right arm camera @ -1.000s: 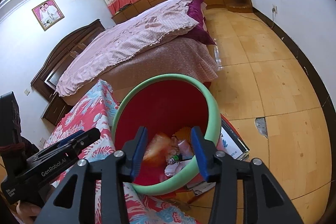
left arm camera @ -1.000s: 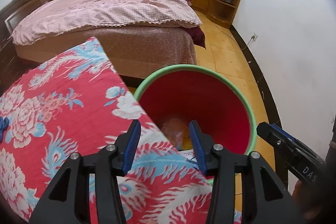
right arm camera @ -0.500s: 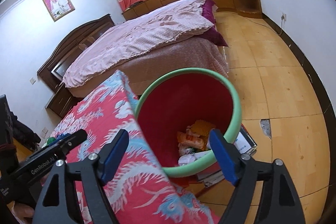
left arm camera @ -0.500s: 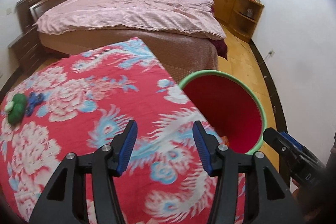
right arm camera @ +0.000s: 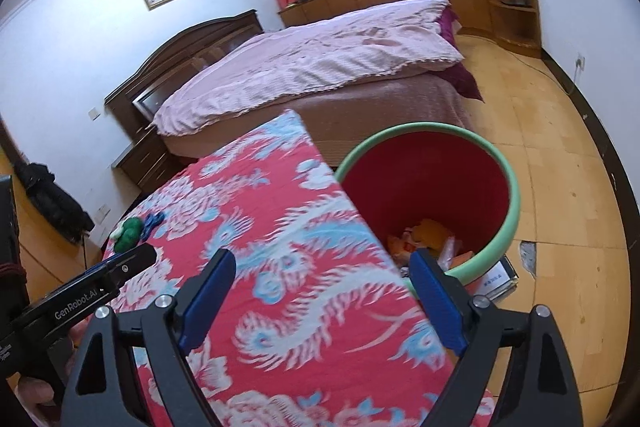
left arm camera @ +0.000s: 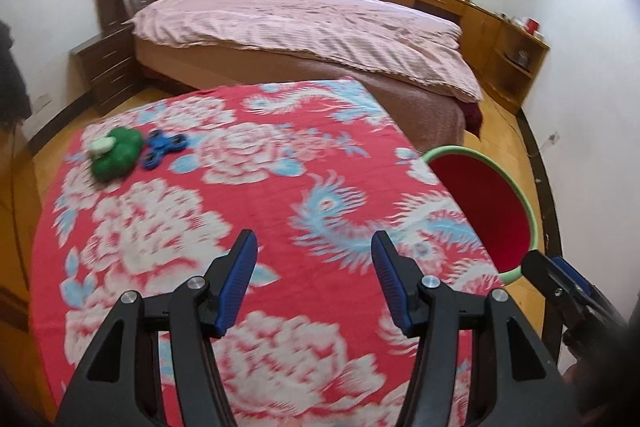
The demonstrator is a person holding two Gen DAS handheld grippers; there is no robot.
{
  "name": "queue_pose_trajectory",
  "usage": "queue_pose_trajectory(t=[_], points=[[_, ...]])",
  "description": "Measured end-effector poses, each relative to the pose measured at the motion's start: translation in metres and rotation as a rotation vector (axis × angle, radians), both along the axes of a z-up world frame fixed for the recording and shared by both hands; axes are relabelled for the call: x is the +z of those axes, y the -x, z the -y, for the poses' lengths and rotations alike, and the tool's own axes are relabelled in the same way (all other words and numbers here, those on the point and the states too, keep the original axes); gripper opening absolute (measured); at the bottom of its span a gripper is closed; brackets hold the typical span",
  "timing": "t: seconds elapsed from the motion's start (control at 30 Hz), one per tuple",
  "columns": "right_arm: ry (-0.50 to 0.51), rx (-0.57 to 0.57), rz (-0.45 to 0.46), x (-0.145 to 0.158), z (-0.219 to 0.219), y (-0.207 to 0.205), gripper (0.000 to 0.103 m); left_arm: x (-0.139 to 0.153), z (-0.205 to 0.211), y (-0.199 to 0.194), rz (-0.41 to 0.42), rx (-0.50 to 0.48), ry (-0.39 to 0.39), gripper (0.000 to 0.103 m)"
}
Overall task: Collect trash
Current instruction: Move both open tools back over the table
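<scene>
Left gripper (left arm camera: pixel 314 285): blue pads parted, nothing between them, jaws just been opening; hovering over the near middle of the table (left arm camera: pixel 256 195), covered with a red cloth patterned in white and pale blue flowers. Right gripper (right arm camera: pixel 322 301): blue pads spread wide, jaws just been opening, nothing gripped; poised above the table's right edge, the right pad out past that edge and in front of the bin's near rim. In the left wrist view, right gripper's tip showing at the lower right, beyond the table's right edge; in the right wrist view, left gripper's body, lettered "GenRobot.AI", entering from the lower left.

Beside the table's right edge, on the wooden floor: red bin (right arm camera: pixel 436 183) with a pale green rim. Inside, at the bottom: trash (right arm camera: pixel 424 239), a heap of orange and pale wrappers, blurred, single pieces not to be told apart. Under the bin's near side, a flat printed sheet or box, partly hidden.

Near the table's far left corner: green lumpy object (left arm camera: pixel 118 155) with a small white piece on top, and touching it on the right a blue fidget spinner (left arm camera: pixel 162 149).

Beyond the table's far edge: bed (left arm camera: pixel 304 27) with a pink cover and a dark wooden headboard.
</scene>
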State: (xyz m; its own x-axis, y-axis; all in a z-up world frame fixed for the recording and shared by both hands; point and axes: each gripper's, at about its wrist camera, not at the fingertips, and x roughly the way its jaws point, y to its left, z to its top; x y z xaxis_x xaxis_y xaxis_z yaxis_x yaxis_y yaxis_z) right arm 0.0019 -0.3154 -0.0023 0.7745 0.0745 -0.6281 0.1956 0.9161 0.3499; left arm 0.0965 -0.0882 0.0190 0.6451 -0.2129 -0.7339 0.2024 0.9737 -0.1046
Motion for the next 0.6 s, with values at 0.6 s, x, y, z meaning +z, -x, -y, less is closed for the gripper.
queue_pose_trajectory(t=[0.6], points=[[0.04,0.056,0.051,0.02,-0.053,0.033,0.098,0.015,-0.064,0.052,0.064,0.155,0.005,0.059]])
